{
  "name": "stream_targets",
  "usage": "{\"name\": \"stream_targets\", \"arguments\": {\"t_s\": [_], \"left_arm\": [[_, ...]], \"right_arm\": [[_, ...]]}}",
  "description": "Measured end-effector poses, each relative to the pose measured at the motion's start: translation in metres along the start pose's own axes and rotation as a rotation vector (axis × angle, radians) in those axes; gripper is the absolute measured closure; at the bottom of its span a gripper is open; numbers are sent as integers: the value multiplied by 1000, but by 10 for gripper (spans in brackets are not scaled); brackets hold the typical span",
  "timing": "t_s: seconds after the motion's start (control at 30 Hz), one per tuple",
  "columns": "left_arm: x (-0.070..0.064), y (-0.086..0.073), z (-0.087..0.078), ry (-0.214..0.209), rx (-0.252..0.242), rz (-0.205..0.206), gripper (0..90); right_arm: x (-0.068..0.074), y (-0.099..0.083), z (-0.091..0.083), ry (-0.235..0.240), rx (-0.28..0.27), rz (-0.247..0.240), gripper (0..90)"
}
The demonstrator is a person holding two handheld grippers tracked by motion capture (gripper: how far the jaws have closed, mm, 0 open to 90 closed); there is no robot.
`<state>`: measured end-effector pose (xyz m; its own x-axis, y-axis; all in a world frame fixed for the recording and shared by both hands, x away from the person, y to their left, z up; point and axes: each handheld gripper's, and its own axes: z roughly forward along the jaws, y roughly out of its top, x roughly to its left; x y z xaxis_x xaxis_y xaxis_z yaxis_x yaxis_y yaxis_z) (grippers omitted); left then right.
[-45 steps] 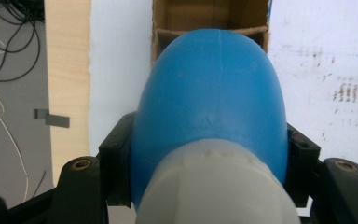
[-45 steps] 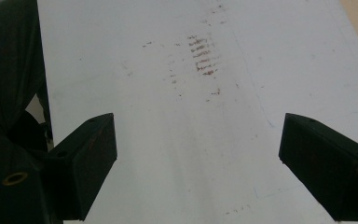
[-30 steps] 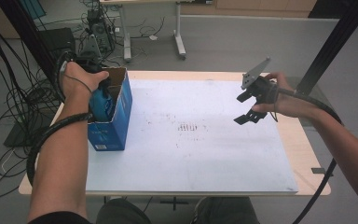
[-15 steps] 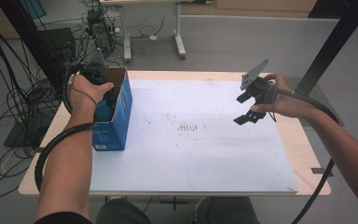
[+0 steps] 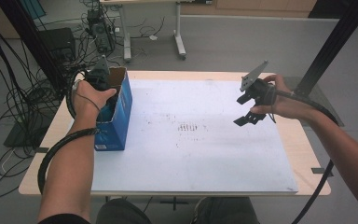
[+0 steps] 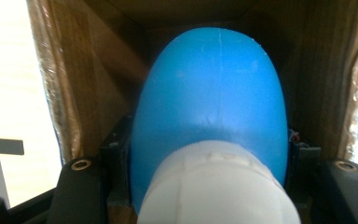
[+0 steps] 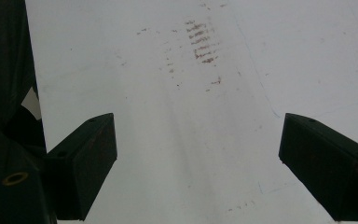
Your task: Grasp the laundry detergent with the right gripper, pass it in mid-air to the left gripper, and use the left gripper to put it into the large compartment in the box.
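high view, items from largest down: wooden table [image 5: 303,154] under a white sheet [image 5: 205,154], smudged with brown marks ahead of the right gripper.

blue carton [image 5: 119,116], upright with its top open, just under the left hand [image 5: 91,95] at the sheet's left edge. brown cardboard inside walls close around the tool, per the left gripper view.

left gripper [image 5: 103,86], pushed down into the carton's mouth. its jaws are pinched on a blue bottle with a white cap [image 6: 214,121]; the cap sits nearest the camera, the rounded body points deeper into the box, and a jaw presses each flank.

right gripper [image 5: 251,105], held above the sheet, well apart from the carton. jaws spread wide, nothing between them; bare sheet lies below in the right gripper view.

step in hand, as i judge it: moving the bottle through the carton mouth; whether going in or coming out cannot be told. the next move calls for a straight path along the carton's axis, clear of the walls, perhaps with the idle right gripper steadying the box.
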<state>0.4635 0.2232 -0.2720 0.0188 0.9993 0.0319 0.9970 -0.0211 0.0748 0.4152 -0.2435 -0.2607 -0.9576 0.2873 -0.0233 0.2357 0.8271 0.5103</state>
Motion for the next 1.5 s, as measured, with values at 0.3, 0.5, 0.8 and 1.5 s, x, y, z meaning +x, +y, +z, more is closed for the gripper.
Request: {"name": "stream_targets", "arguments": {"t_s": [0.3,0.5,0.8,1.5], "left_arm": [[0,-4,1,3,-19,1,369],[-1,-4,1,5,-23,4,368],[-1,-4,1,7,-24,8,368],[-1,-4,1,4,-29,9,368]], "right_arm": [[0,0,-1,-4,-3,-2,113],[0,-1,-1,-5,-5,1,113],[-1,0,-4,-13,-4,3,113],[1,3,-6,-14,-5,-5,113]]}}
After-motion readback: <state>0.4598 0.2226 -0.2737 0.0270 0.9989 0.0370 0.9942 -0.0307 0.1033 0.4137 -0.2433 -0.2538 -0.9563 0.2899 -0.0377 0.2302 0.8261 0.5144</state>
